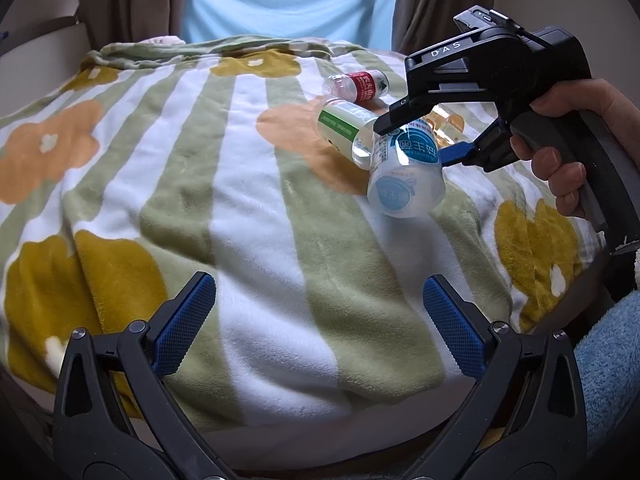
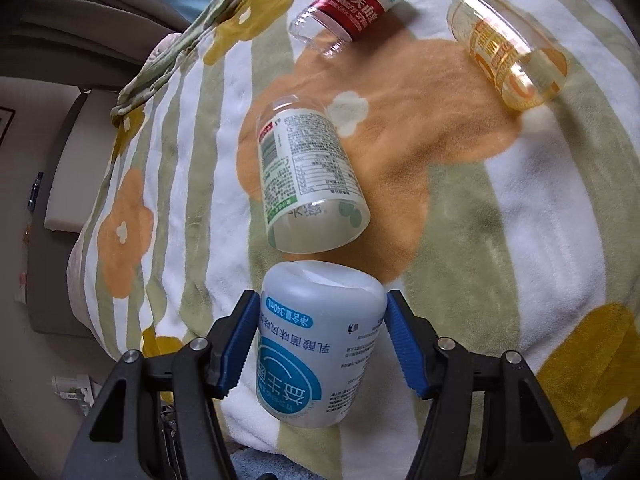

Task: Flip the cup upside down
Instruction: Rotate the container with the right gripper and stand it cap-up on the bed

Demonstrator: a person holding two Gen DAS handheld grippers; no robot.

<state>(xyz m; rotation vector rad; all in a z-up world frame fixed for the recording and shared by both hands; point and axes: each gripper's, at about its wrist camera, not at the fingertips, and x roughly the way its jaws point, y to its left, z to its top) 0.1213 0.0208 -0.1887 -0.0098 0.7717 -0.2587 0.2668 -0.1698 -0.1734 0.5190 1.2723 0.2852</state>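
- The right tool (image 2: 322, 338) is clamped on the blue-labelled cup (image 2: 320, 344), one blue pad on each side of its white body.
- In the left wrist view that cup (image 1: 406, 172) hangs clear of the blanket (image 1: 248, 184), tilted, near the blanket's right edge; a hand (image 1: 576, 148) grips the tool's handle.
- In the right wrist view the print on the cup's label reads inverted and a closed, domed end points away from the camera. I judge this to be the base, so the turn looks partly made, but the mouth is hidden and I cannot confirm which end is which.
- The left tool (image 1: 320, 320) is held low over the blanket's near edge, its fingers wide apart and holding nothing.
- Three other containers lie on their sides toward the far right of the blanket: a green-labelled cup (image 2: 308, 176) just beyond the held one, a red-labelled one (image 2: 352, 4) farther off, and an amber one (image 2: 508, 50) toward the right edge.
- Done, as far as can be seen: the cup is grasped and lifted.
- Left: finish the rotation until the mouth faces down, lower the cup onto a bare patch of blanket, and release. The soft, uneven fleece could let it tip.
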